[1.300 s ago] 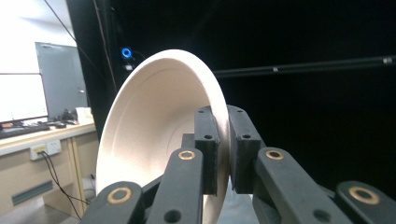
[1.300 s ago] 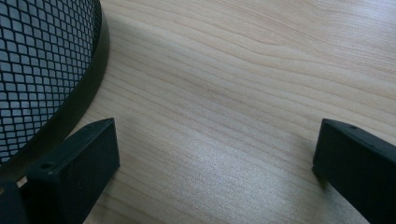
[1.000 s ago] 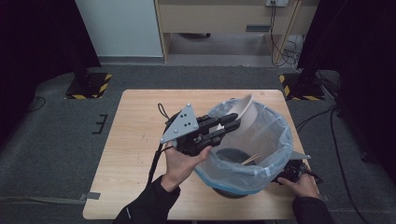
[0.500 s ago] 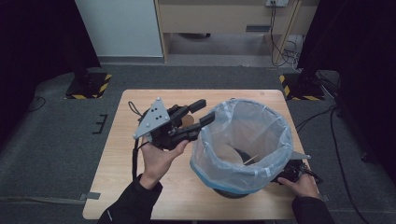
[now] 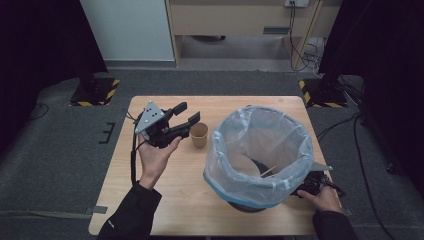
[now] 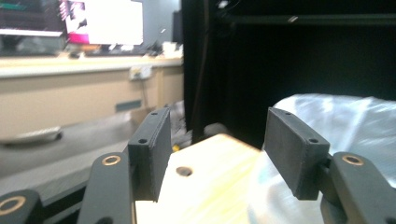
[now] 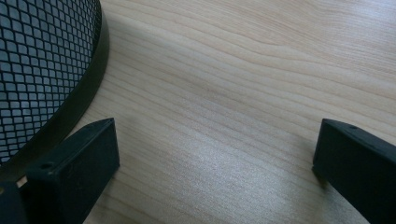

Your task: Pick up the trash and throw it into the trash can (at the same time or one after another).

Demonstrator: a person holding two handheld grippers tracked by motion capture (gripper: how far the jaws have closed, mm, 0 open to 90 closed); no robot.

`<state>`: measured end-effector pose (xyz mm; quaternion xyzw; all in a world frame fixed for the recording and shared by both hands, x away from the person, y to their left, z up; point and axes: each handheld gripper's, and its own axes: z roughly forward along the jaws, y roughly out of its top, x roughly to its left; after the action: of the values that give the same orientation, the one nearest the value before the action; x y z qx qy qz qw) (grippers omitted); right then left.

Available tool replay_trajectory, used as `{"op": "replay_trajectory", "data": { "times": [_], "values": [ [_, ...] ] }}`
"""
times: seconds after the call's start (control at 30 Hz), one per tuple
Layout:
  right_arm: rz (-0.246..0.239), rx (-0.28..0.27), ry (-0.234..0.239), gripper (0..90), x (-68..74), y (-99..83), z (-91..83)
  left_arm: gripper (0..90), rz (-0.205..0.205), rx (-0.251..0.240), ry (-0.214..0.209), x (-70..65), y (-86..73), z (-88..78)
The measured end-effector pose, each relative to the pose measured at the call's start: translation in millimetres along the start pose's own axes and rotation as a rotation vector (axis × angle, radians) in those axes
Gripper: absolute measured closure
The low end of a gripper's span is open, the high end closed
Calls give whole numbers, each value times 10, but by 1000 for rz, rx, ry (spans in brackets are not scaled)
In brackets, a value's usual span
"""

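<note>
My left gripper (image 5: pixel 187 114) is held above the left half of the wooden table (image 5: pixel 165 200), pointing toward the bin. Its jaws have just been opening and stand open with nothing between them (image 6: pixel 217 126). A brown paper cup (image 5: pixel 199 135) stands upright on the table just beside the nearer jaw, not touching it. The black mesh bin with a pale blue plastic liner (image 5: pixel 260 150) occupies the right half; a paper cup and a wooden stick lie inside. My right gripper (image 5: pixel 312 184) rests low at the bin's right foot, jaws wide open over bare wood (image 7: pixel 215 140).
The mesh wall of the bin (image 7: pixel 42 60) is close to the right gripper's left jaw. The liner (image 6: pixel 336 121) bulges to the right of the left gripper. Beyond the far table edge are grey floor, cables and a wooden counter (image 5: pixel 240 20).
The left gripper has moved left and down, away from the bin's rim, and its jaws have opened. The brown cup has come into sight beside it. The right hand has stayed put.
</note>
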<state>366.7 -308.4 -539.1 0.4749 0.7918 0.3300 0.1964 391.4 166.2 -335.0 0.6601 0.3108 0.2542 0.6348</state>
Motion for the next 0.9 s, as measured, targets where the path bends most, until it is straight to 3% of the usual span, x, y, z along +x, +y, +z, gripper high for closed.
{"op": "replay_trajectory", "data": {
  "times": [0.17, 0.5, 0.73, 0.9],
  "values": [
    [0, 0, 0, 6, 0, 0, 0, 393, -32, 58, 54, 165, -210, 86],
    [0, 0, 0, 6, 0, 0, 0, 368, -54, 211, 147, 463, -671, 292],
    [0, 0, -1, 5, 0, 2, 3, 353, -33, 290, 209, 591, -896, 395],
    [0, 0, -1, 5, 0, 2, 3, 352, -36, 341, 224, 664, -1062, 552]
  ]
}}
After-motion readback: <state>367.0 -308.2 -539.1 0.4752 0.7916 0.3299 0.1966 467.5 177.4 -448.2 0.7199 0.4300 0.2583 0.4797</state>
